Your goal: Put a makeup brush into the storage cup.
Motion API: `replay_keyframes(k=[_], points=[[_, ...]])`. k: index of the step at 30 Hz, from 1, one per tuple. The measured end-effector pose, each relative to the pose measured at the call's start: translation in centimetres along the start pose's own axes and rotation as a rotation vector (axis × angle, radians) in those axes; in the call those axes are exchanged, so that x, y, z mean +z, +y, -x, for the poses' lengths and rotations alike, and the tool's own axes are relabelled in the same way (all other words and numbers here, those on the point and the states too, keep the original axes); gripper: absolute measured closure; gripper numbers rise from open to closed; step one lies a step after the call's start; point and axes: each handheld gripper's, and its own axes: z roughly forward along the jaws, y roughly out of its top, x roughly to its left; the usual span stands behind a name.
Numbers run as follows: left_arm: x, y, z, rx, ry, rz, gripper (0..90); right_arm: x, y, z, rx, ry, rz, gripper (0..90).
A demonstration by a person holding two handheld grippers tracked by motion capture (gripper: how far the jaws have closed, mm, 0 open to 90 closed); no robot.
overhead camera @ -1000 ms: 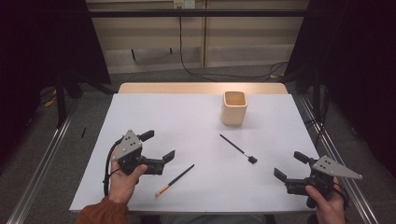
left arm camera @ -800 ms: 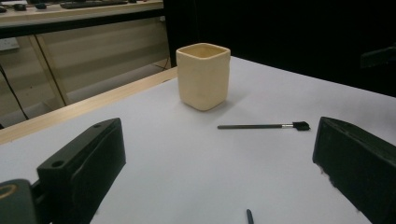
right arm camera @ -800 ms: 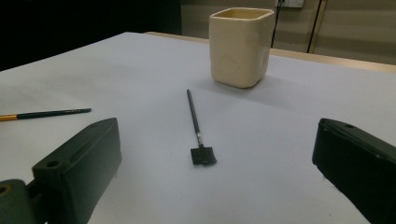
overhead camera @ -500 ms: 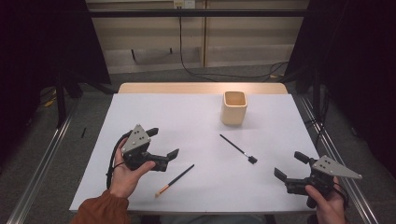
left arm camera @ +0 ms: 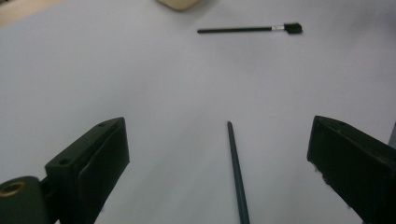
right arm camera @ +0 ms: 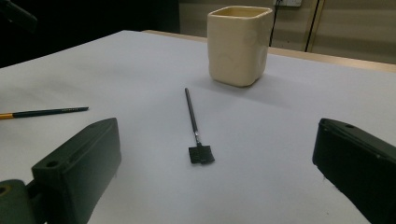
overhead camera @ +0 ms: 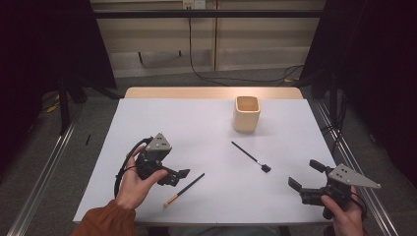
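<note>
White tabletop [overhead camera: 206, 128], dark room; left claw [left arm camera: 219, 163] spread over pencil [left arm camera: 236, 172] (tip cut off), right claw [right arm camera: 215, 168] spread, holding nothing.

A table [overhead camera: 147, 123] with a white top stands in the middle of the room. Its far edge at 12 o'clock is bare wood [overhead camera: 211, 93]. The floor [overhead camera: 44, 162] around it is grey. Metal rails [overhead camera: 42, 169] run along the floor at 9 o'clock and 3 o'clock. The back wall [overhead camera: 162, 49] at 12 o'clock is pale, and black cables [overhead camera: 196, 73] hang down it. Dark curtains [overhead camera: 44, 44] hang at 10 o'clock and 2 o'clock.
</note>
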Motion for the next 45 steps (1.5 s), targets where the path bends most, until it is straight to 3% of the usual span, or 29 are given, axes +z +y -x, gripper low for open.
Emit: replay_keyframes(k=[5, 9, 13, 17, 20, 26, 27, 30, 31, 34, 37, 45], points=[[0.8, 0.2, 0.0, -0.004, -0.01, -0.116, 7.0, 0.0, 0.0, 0.0, -0.001, 0.002, -0.001, 0.5], [1.2, 0.1, 0.0, -0.008, -0.027, -0.174, 7.0, 0.1, 0.0, 0.0, -0.002, 0.003, -0.002, 0.5], [1.9, 0.0, -0.2, -0.03, -0.069, -0.245, 7.0, 0.0, 0.0, 0.0, -0.003, 0.003, -0.003, 0.5], [2.5, -0.3, -0.5, -0.047, -0.078, -0.293, 7.0, 0.1, 0.0, 0.0, -0.006, 0.005, -0.004, 0.6], [3.0, -0.7, -0.6, -0.035, -0.091, -0.342, 6.2, 0.1, 0.0, 0.0, -0.009, 0.004, -0.007, 0.6], [3.6, -1.2, -0.8, -0.051, -0.109, -0.356, 4.7, 0.1, 0.0, 0.1, -0.002, 0.005, -0.009, 0.6], [3.8, -1.4, -0.7, -0.042, -0.074, -0.367, 4.4, 0.1, -0.1, 0.0, -0.003, 0.005, -0.01, 0.6], [4.0, -1.7, -0.7, -0.047, -0.089, -0.377, 5.1, 0.1, -0.1, 0.0, -0.002, 0.008, -0.01, 0.6], [4.0, -1.8, -0.6, -0.031, -0.089, -0.381, 6.2, 0.2, -0.1, 0.0, -0.001, 0.009, -0.01, 0.6], [4.2, -2.1, -0.6, -0.039, -0.107, -0.4, 12.5, 0.1, 0.0, 0.0, -0.001, 0.009, -0.009, 0.6], [4.4, -2.2, -0.2, -0.016, -0.103, -0.405, 20.0, 0.2, -0.1, 0.0, -0.004, 0.01, -0.011, 0.6], [5.0, -2.5, 0.5, -0.038, -0.14, -0.468, 41.2, 0.2, -0.1, -0.1, -0.01, 0.02, -0.016, 0.8]])
